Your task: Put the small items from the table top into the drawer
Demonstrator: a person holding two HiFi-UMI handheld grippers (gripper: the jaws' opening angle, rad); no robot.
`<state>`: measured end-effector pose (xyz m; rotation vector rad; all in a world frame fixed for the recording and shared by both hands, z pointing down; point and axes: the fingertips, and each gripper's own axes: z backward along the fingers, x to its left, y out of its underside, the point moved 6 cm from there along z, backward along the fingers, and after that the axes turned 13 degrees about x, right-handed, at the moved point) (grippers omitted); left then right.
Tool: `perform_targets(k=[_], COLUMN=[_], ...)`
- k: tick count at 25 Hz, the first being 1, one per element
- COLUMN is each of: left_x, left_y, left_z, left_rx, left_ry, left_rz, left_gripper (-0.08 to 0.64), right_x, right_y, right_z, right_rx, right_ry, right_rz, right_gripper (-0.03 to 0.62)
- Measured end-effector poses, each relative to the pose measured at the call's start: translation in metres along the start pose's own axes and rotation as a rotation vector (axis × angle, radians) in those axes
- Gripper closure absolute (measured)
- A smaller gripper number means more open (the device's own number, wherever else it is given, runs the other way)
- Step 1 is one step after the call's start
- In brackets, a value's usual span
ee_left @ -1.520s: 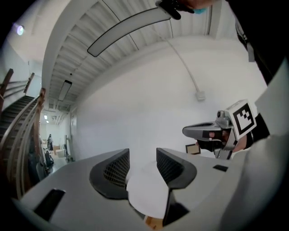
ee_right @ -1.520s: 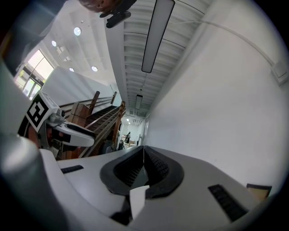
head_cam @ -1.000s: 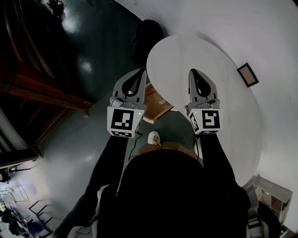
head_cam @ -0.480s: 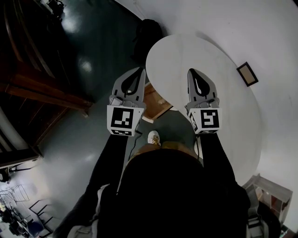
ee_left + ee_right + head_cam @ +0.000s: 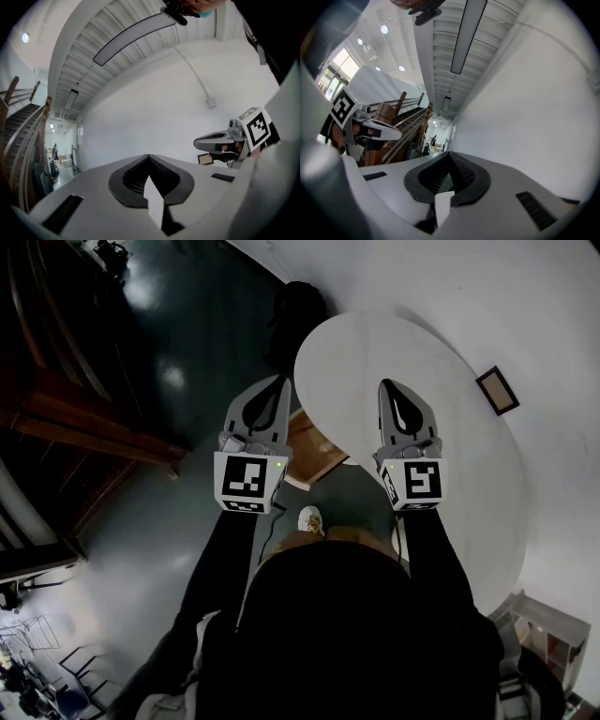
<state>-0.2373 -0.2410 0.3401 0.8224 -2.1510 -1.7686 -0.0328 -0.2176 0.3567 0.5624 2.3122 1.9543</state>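
Observation:
In the head view both grippers are held up in the air side by side, above the near edge of a white round table (image 5: 441,352). My left gripper (image 5: 281,382) is shut with nothing in it, and in the left gripper view its jaws (image 5: 149,157) meet against a bare white wall. My right gripper (image 5: 388,386) is also shut and empty, its jaws (image 5: 450,154) closed. Below and between them a wooden drawer (image 5: 309,448) stands pulled out. No small items show on the table top from here.
A small dark-framed square (image 5: 498,390) lies at the table's far edge; whether it rests on the table I cannot tell. A black bag (image 5: 298,315) sits on the dark floor beyond the table. A wooden staircase (image 5: 84,418) runs along the left. A white shelf (image 5: 544,634) stands at the lower right.
Almost nothing: the left gripper has drifted very slightly upward, the right one has stayed put, and both have stayed shut.

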Motion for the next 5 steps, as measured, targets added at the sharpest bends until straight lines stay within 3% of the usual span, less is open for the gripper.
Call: perform_targets(k=[5], left_x=[0.0018], left_y=[-0.0002], left_z=[0.0006], left_rx=[-0.005], left_ry=[0.000], left_rz=[-0.004], left_gripper=[0.546], right_x=[0.0022], right_y=[-0.0006], right_z=[0.0001], right_rx=[-0.003], right_ry=[0.002], right_rz=[0.008], right_gripper=[0.565])
